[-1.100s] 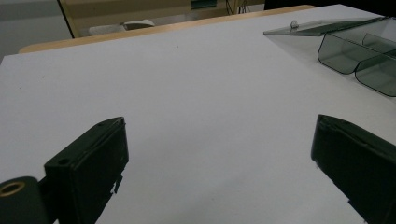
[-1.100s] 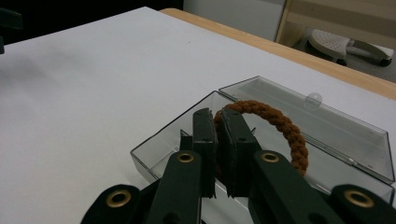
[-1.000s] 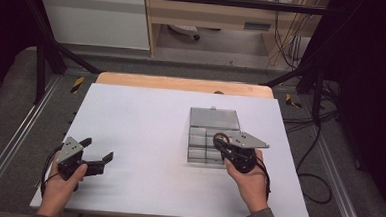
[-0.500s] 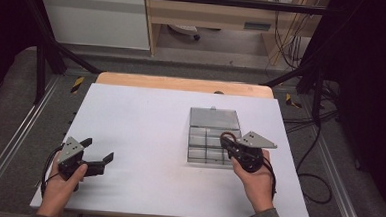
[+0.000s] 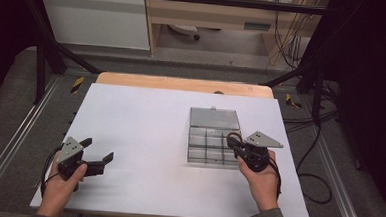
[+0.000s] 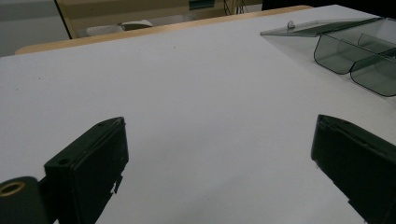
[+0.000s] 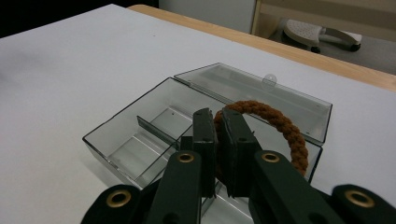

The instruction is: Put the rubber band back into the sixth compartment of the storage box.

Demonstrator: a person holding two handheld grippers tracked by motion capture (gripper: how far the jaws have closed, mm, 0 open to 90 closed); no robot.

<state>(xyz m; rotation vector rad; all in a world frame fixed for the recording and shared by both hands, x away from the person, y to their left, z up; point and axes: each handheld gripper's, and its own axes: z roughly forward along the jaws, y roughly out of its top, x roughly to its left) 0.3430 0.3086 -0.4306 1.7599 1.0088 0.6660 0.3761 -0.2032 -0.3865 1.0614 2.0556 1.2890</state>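
Rightward and a touch nearer the person goes the right hand-held gripper point(image 5: 235, 142) since a second ago, from over the middle of the box point(image 5: 214, 137) to its right side; the left one has stayed put. Jaws on the right are pinched tight on a brown braided ring point(image 7: 275, 123), and in the right gripper view that ring stands up between the pads, looping off to the right of them, above the box's compartments. I can't tell whether the ring touches the box floor. That box is clear plastic, lid point(image 5: 214, 118) folded flat open on the far side, dividers showing inside, sitting on the right half of the white desk point(image 5: 145, 121). The right hand point(image 5: 260, 179) comes in from the near edge, wrapped around the gripper body, cable looping beside it.

Over on the left, the left hand-held gripper point(image 5: 98, 152) hangs low over the near left part of the desk, jaws spread wide with nothing between them. Its own view looks across bare white desk toward the box point(image 6: 359, 51), well apart at the upper right. The left hand point(image 5: 61, 189) grips it from below.
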